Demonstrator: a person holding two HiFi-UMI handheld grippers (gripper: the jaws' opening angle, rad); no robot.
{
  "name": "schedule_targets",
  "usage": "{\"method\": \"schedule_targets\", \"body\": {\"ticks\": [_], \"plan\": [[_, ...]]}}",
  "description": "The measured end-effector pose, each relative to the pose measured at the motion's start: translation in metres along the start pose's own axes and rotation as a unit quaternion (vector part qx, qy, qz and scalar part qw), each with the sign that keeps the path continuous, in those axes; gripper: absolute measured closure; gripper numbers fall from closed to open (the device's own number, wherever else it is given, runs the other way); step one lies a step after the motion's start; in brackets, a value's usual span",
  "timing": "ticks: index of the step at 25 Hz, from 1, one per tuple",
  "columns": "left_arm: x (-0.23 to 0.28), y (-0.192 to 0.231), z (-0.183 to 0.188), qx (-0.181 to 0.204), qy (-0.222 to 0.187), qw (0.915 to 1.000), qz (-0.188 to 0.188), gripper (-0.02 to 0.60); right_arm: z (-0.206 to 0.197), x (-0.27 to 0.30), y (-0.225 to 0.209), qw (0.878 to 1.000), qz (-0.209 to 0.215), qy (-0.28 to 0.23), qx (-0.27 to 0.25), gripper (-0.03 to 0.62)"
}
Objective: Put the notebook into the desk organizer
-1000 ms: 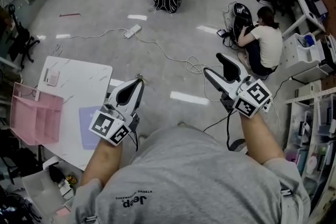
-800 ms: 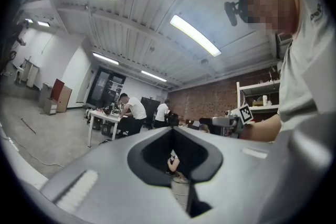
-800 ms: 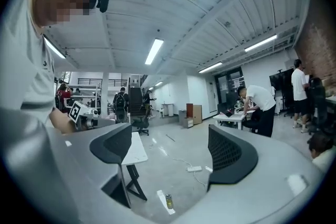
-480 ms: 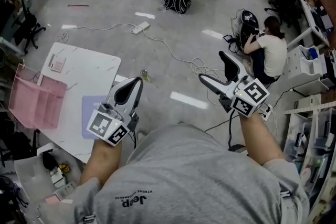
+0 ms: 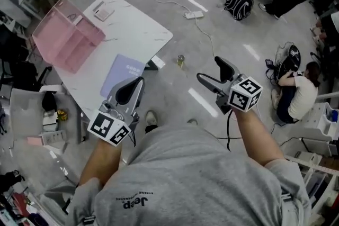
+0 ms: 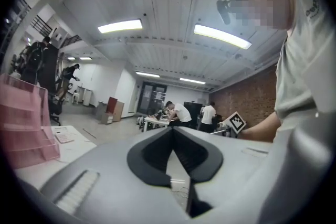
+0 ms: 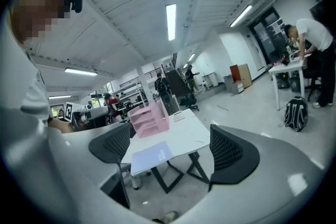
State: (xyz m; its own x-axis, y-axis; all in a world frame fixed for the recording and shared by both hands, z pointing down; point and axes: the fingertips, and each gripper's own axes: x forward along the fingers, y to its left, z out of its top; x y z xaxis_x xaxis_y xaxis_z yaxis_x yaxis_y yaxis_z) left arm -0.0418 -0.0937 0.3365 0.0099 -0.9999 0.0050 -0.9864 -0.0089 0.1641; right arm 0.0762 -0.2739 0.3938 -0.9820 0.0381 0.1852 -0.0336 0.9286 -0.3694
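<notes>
A lavender notebook (image 5: pixel 123 73) lies flat near the front edge of a white table (image 5: pixel 139 29). At the table's far end stands the pink desk organizer (image 5: pixel 66 37). My left gripper (image 5: pixel 139 80) is shut and empty, hovering just off the notebook's near corner. My right gripper (image 5: pixel 208 69) hangs over the floor to the right of the table, open, with nothing between its jaws. In the right gripper view the notebook (image 7: pixel 151 155), organizer (image 7: pixel 149 119) and table (image 7: pixel 185 135) show between the open pads (image 7: pixel 231 150). The left gripper view catches the organizer (image 6: pixel 23 123) at its left edge.
A small calculator-like item (image 5: pixel 103 10) lies on the table's far corner. On the floor are a small jar (image 5: pixel 180 61), a power strip with cable (image 5: pixel 193 15) and a backpack (image 5: pixel 237 3). A person sits on the floor (image 5: pixel 300 97) at right. Clutter and a chair (image 5: pixel 48 114) crowd the left side.
The head view has swung toward the table, which now sits larger at upper left. My right gripper's jaws have spread wider. The left gripper stays shut.
</notes>
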Motion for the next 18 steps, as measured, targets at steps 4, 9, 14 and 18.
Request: {"method": "schedule_targets", "body": {"ticks": [4, 9, 14, 18], "plan": [[-0.049, 0.03, -0.011, -0.006, 0.005, 0.9978, 0.066, 0.526, -0.039, 0.067, 0.022, 0.996, 0.059, 0.047, 0.054, 0.145], [-0.108, 0.063, -0.028, -0.017, 0.015, 0.992, 0.124, 0.527, -0.099, 0.144, 0.056, 0.982, 0.1, 0.106, 0.12, 0.145], [-0.155, 0.099, -0.047, -0.028, 0.022, 0.9866, 0.159, 0.526, -0.165, 0.214, 0.078, 0.967, 0.1, 0.164, 0.169, 0.145], [-0.181, 0.119, -0.062, -0.043, 0.03, 0.9832, 0.175, 0.526, -0.225, 0.252, 0.082, 0.944, 0.075, 0.212, 0.239, 0.145]]}}
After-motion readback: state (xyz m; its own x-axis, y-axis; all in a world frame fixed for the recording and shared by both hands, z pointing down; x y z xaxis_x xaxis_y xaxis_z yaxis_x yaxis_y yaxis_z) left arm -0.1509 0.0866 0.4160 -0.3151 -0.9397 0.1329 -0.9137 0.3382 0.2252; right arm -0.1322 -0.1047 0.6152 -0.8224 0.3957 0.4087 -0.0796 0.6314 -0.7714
